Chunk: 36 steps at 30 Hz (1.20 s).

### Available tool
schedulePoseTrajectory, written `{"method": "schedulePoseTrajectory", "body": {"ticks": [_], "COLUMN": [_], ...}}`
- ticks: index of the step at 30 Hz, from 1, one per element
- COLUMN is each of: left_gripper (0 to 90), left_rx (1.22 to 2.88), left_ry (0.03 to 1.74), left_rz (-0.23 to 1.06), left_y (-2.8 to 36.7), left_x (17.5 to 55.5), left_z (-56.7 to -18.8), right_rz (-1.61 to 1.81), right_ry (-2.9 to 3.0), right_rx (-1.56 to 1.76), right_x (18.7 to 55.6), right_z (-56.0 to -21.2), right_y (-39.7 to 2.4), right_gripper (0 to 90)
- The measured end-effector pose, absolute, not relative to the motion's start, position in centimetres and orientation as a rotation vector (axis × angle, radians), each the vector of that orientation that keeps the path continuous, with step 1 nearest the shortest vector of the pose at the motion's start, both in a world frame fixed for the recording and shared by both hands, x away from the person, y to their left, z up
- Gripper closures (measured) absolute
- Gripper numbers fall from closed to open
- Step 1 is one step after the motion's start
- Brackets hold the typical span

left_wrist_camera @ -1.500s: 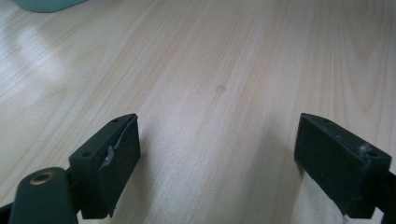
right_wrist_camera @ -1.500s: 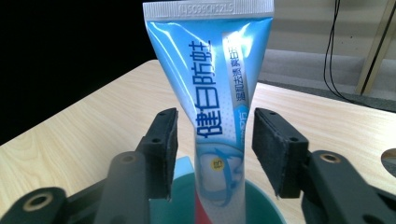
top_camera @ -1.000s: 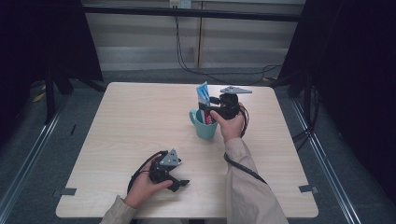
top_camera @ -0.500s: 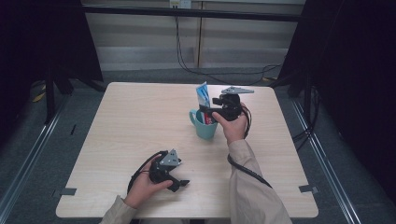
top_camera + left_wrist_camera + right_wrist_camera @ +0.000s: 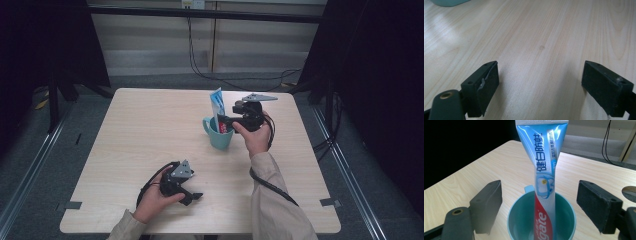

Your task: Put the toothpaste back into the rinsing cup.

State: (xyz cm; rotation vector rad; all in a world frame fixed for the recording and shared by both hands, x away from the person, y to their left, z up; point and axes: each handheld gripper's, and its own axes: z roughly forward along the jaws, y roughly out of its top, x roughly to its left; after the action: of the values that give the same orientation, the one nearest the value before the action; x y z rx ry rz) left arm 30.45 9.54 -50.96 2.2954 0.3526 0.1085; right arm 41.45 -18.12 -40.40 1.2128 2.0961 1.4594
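Toothpaste tube (image 5: 545, 177) stands upright in the teal mug (image 5: 541, 220), between the right hand-held gripper's (image 5: 223, 120) just-opened, parted jaws; it should back straight away. Left hand-held gripper (image 5: 192, 196) rests open on the worktop (image 5: 125, 130).

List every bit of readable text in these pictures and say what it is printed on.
"健白防蛀": large white characters on the blue, white and red toothpaste tube standing in the teal plastic mug.
"...gate": white letters on the tube's red lower part, start cut off.
Smaller column of characters beside them: too small to read reliably.
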Motion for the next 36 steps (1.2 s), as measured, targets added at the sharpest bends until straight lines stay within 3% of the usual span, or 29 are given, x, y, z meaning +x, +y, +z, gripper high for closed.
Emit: {"method": "schedulePoseTrajectory", "body": {"ticks": [36], "left_gripper": [14.1], "left_rx": [2.299], "left_ry": [0.353], "left_rz": [0.109], "left_y": [9.5], "left_x": [30.5], "left_z": [-50.9], "right_rz": [1.485], "right_ry": [2.162], "right_rx": [1.178], "right_x": [38.7], "right_z": [-39.9], "right_y": [-19.6], "right_gripper": [17.3]}}
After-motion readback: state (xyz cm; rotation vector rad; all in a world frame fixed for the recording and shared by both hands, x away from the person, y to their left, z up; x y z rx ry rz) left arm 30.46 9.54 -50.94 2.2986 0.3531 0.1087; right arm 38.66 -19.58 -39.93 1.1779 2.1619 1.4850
